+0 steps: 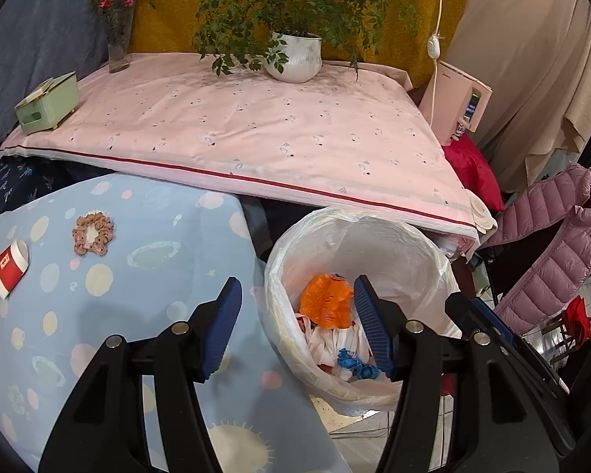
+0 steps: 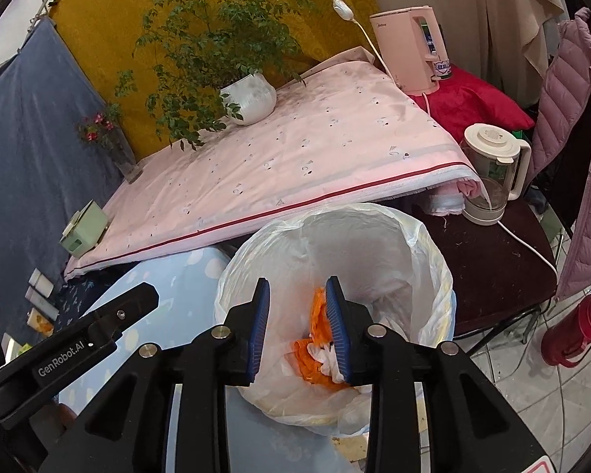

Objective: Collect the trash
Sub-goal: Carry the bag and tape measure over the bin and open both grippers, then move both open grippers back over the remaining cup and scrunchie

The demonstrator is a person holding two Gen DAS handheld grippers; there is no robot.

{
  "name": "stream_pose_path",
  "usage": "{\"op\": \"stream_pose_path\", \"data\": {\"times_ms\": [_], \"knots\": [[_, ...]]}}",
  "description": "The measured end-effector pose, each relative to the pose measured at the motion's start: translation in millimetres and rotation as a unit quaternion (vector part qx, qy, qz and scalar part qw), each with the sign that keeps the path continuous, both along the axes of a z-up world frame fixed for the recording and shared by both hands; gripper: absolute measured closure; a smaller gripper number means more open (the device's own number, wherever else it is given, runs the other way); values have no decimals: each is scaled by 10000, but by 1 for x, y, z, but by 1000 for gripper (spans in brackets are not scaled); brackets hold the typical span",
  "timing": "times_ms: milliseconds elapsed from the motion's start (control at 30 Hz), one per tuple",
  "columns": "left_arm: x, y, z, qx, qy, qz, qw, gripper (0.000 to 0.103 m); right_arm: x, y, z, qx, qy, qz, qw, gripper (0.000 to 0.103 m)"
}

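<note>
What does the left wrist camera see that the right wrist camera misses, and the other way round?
Only the left wrist view shows the red and white paper cup and the pink scrunchie lying on the blue dotted cloth.

Only the right wrist view shows the glass kettle on the dark stool and the red thermos on the floor.

Both show the lined trash bin holding orange trash, the potted plant, the green tissue box and the pink dispenser.
</note>
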State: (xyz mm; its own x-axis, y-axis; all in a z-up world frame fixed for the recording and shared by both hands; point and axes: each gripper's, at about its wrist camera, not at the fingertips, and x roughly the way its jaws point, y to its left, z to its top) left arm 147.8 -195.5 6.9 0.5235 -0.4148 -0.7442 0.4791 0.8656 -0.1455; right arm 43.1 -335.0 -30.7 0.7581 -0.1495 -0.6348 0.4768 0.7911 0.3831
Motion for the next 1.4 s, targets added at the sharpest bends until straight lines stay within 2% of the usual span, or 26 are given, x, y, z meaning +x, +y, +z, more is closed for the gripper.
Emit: {"op": "stream_pose_path", "data": {"times_ms": [933,1400], "knots": [[9,63,-5,-58,53,455,9989,47,24,58,2,-187,171,513,9984,72],[24,123,-15,-142,202,978,9949,43,47,108,3,-327,271,958,9945,72]]}}
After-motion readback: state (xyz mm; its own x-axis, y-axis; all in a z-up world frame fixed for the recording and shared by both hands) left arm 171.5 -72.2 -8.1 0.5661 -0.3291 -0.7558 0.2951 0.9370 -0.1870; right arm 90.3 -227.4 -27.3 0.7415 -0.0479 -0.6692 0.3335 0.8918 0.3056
